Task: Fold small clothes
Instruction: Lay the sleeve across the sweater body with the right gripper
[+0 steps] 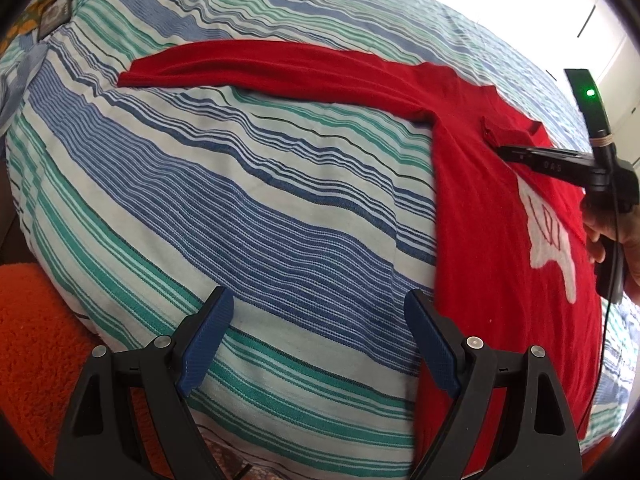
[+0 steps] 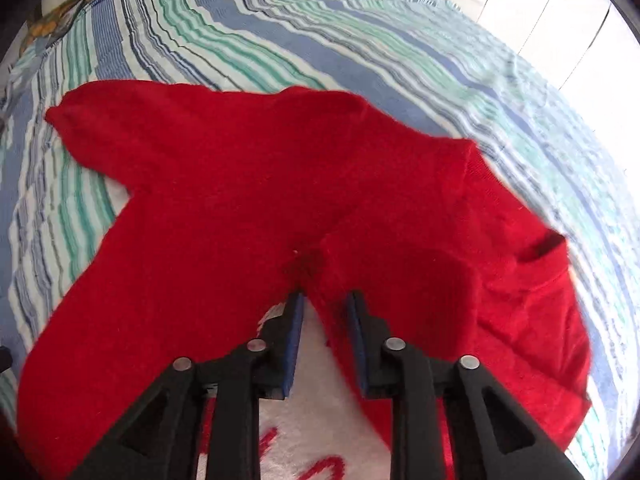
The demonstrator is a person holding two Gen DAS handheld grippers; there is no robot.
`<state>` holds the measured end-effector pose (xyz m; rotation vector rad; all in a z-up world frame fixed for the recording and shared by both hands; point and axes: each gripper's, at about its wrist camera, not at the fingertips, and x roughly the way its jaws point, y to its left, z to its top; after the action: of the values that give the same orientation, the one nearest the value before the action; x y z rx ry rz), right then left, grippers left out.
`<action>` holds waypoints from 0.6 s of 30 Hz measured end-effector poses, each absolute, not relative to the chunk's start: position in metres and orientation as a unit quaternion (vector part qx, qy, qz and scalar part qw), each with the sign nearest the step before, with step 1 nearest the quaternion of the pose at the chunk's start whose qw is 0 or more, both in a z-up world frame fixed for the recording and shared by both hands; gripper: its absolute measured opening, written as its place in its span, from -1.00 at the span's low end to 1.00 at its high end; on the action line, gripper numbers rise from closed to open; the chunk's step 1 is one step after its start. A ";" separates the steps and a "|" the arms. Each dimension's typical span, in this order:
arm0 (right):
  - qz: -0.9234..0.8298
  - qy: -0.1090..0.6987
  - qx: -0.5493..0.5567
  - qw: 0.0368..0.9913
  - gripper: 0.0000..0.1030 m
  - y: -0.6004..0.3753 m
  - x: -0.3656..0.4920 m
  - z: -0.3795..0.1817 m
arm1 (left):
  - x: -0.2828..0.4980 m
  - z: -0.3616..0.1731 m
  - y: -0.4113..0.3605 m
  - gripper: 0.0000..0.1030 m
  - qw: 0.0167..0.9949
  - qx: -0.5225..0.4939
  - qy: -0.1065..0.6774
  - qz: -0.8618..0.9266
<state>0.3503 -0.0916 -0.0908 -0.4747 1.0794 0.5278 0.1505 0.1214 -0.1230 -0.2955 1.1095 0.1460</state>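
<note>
A small red sweater (image 1: 492, 220) with a white patch (image 1: 552, 236) lies on the striped bed cover (image 1: 240, 184). One sleeve (image 1: 256, 66) stretches out flat to the left. My left gripper (image 1: 320, 340) is open and empty, low over the cover just left of the sweater's hem. My right gripper (image 2: 324, 312) is nearly closed on a fold of the sweater (image 2: 248, 184), the other sleeve folded over the chest. In the left wrist view the right gripper (image 1: 502, 148) pinches that cuff near the neckline.
An orange fuzzy rug (image 1: 36, 340) lies by the bed's near left edge. A patterned pillow (image 1: 52, 12) sits at the far left corner. White tiled floor (image 2: 532, 20) shows beyond the bed's far right edge.
</note>
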 end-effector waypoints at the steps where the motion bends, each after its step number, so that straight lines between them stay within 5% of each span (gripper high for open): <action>1: 0.260 0.504 -0.198 0.799 -0.94 -0.095 0.349 -0.086 | 0.151 -0.123 0.121 0.71 0.837 -0.140 0.524 0.069; 7: 0.281 0.509 -0.157 0.798 -0.88 -0.110 0.344 -0.076 | 0.151 -0.124 0.117 0.72 0.838 -0.130 0.524 0.073; 10: 0.272 0.492 -0.190 0.805 -0.29 -0.105 0.335 -0.073 | 0.150 -0.124 0.117 0.71 0.839 -0.128 0.524 0.073; 11: 0.279 0.491 -0.191 0.803 -0.23 -0.103 0.335 -0.071 | 0.150 -0.124 0.117 0.71 0.839 -0.128 0.525 0.073; 18: 0.290 0.540 -0.173 0.771 -0.22 -0.092 0.336 -0.092 | 0.152 -0.126 0.114 0.75 0.836 -0.120 0.531 0.071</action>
<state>0.3361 -0.0920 -0.0923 -0.3744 1.1709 0.6296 0.1519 0.1136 -0.1258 -0.2530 1.1235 0.1496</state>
